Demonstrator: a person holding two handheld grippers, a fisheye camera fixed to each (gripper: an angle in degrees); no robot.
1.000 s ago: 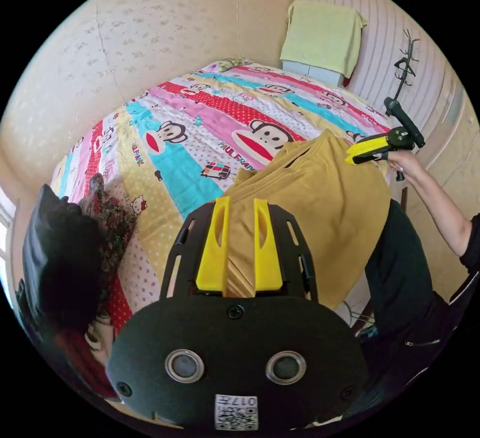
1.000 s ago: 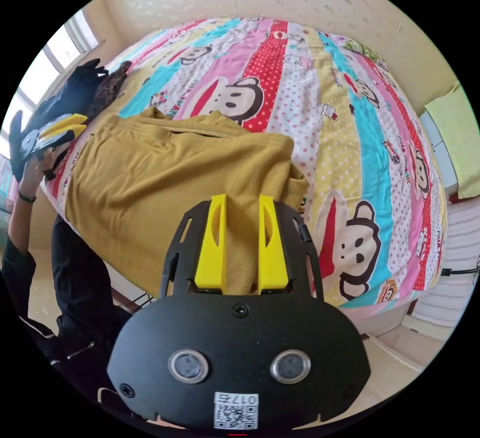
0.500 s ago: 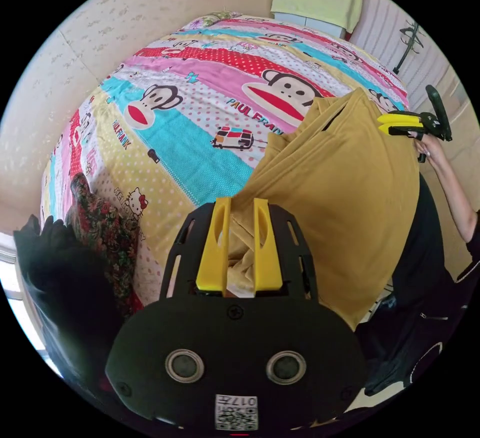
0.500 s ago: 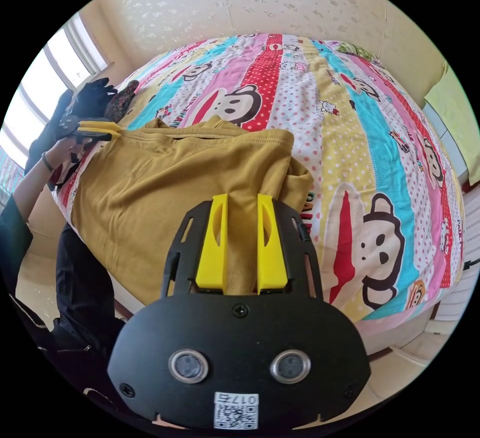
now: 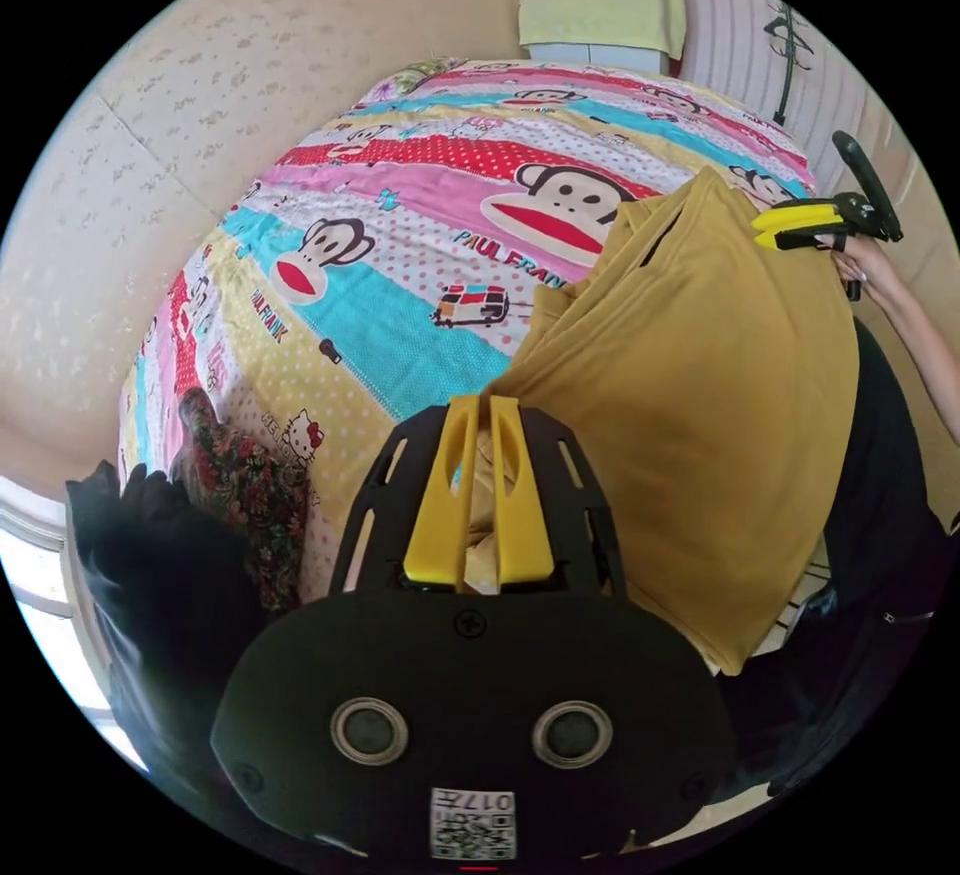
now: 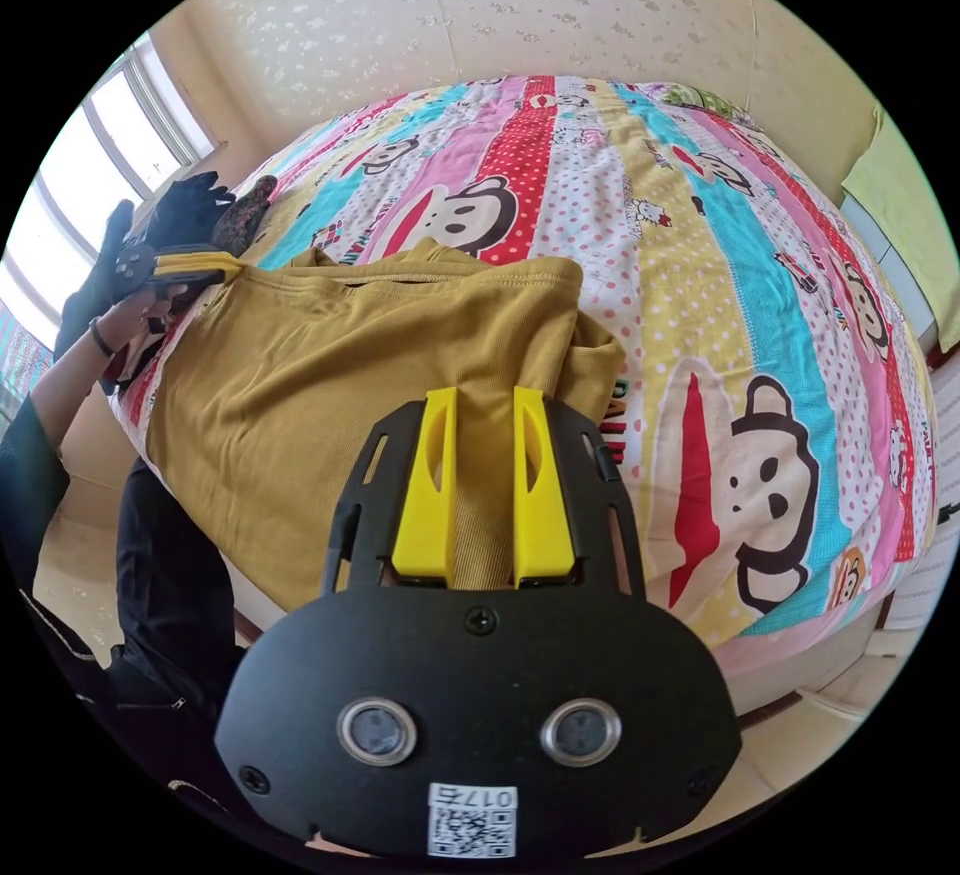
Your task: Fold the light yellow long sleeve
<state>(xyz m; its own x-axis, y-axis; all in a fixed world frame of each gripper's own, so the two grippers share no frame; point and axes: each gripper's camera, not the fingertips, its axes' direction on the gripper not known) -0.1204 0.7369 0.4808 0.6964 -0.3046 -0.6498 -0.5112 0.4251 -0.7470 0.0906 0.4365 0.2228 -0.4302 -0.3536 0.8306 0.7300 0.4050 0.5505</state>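
Left gripper (image 5: 484, 405) is pinching one corner of the mustard-yellow long sleeve (image 5: 700, 395), garment hanging over the edge of the cartoon-monkey bed (image 5: 400, 215), and right gripper (image 6: 485, 395) is clamping the opposite corner between its jaws

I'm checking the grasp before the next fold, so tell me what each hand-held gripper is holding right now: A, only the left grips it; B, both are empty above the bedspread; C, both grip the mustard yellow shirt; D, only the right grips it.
C: the left hand-held gripper and the right hand-held gripper each have both jaws pressed on the shirt, stretched between them at the bed's edge.
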